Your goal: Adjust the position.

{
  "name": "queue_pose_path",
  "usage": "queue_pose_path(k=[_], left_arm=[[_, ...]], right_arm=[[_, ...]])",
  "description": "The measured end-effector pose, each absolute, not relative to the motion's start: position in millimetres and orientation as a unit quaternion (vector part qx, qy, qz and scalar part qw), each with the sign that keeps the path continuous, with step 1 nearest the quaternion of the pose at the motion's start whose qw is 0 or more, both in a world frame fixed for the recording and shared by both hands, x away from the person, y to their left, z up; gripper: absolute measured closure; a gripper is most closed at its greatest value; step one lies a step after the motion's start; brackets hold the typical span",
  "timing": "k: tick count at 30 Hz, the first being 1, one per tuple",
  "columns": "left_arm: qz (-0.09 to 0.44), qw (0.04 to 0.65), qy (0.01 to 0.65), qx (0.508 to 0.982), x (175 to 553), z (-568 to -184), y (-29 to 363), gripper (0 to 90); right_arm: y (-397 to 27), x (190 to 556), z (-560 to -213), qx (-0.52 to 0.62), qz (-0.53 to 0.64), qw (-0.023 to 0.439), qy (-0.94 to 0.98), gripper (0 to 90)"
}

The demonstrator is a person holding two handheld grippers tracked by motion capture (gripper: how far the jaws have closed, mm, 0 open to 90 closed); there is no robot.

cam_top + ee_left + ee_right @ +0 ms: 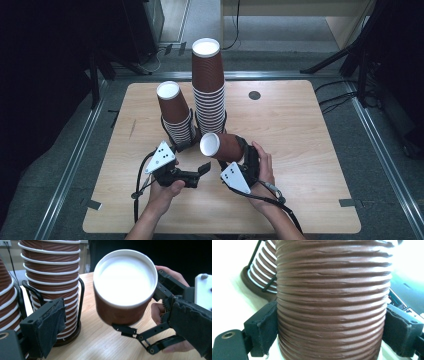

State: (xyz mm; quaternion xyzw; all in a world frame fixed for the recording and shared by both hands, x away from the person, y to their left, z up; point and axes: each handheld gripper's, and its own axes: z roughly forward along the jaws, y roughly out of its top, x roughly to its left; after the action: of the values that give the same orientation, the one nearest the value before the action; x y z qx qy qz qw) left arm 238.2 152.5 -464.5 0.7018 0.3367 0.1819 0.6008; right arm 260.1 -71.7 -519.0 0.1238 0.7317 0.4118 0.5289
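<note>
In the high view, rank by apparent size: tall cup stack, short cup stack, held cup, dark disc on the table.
1. Tall cup stack
2. Short cup stack
3. Held cup
4. Dark disc

This looks like a lab or recording room. A bare wooden desk stands on grey carpet, ringed by black curtains, dark stand legs and loose floor cables.

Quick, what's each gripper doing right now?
Left gripper: open, holding nothing.
Right gripper: closed on a brown ribbed paper cup.
</note>
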Motion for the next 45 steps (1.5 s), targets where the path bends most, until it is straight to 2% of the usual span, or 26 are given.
queue_pose_path(k=[18, 26, 35, 39, 42, 45], left_arm=[[0.173, 0.589, 0.322, 0.72, 237, -465, 144, 2.0], [0.166, 0.591, 0.321, 0.722, 237, -464, 144, 6.6], [0.16, 0.596, 0.32, 0.719, 238, -463, 147, 20.8], [0.148, 0.605, 0.322, 0.713, 239, -464, 151, 21.9], [0.146, 0.616, 0.328, 0.701, 241, -462, 156, 22.4], [0.151, 0.621, 0.331, 0.694, 241, -461, 161, 22.7]], right_arm=[[-59, 249, -524, 0.053, 0.406, 0.538, 0.737, 11.2], [-56, 246, -525, 0.037, 0.403, 0.545, 0.734, 11.2], [-57, 245, -523, 0.029, 0.401, 0.551, 0.732, 10.8], [-58, 244, -522, 0.03, 0.407, 0.545, 0.732, 7.5], [-59, 244, -519, 0.032, 0.421, 0.533, 0.733, 0.0], [-62, 243, -516, 0.04, 0.437, 0.525, 0.73, 0.0]])
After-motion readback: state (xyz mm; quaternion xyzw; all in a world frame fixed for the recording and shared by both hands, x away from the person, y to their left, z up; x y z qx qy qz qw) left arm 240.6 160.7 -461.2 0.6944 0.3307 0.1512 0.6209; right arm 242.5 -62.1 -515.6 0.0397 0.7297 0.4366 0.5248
